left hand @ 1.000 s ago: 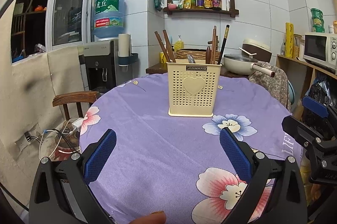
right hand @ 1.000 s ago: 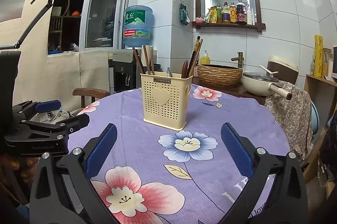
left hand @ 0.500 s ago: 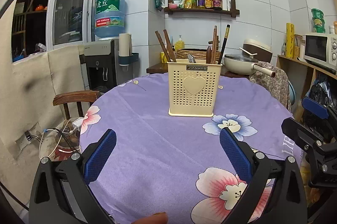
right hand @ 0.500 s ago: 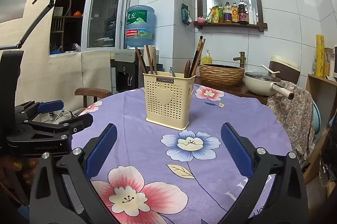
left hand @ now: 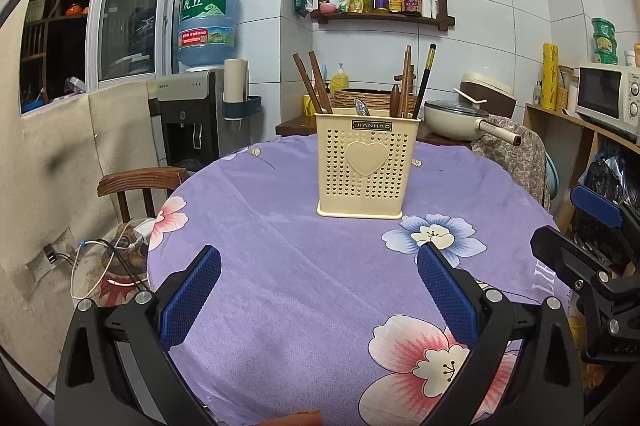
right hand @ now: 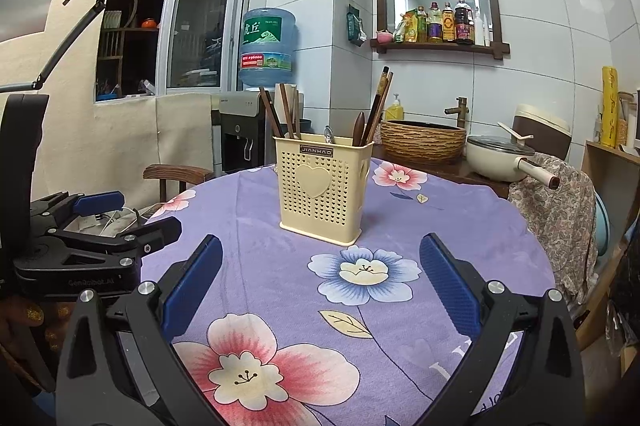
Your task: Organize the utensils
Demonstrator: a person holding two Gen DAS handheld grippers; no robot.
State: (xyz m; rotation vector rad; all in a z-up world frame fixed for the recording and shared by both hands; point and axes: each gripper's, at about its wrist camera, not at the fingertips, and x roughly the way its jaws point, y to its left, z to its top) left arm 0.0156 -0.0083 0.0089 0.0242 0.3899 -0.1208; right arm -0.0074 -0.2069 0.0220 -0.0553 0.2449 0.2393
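A cream perforated utensil holder (left hand: 366, 162) with a heart on its front stands upright on the round table; it also shows in the right wrist view (right hand: 322, 186). Brown chopsticks (left hand: 314, 82) lean in its left part, a metal spoon tip (left hand: 361, 106) shows in the middle, and dark chopsticks and a wooden handle (left hand: 412, 82) stand at its right. My left gripper (left hand: 319, 296) is open and empty, well short of the holder. My right gripper (right hand: 320, 296) is open and empty, also short of it. No utensil lies loose on the cloth.
The table has a purple flowered cloth (left hand: 288, 266). A wooden chair (left hand: 136, 182) stands at its left edge, a cloth-draped chair (left hand: 512, 150) at the right. Behind are a water dispenser (left hand: 192, 122), a counter with a pan (left hand: 456, 114) and a microwave shelf (left hand: 608, 98).
Both grippers have drifted very slightly; the holder sits a touch lower in both views. Nothing was taken hold of or let go.
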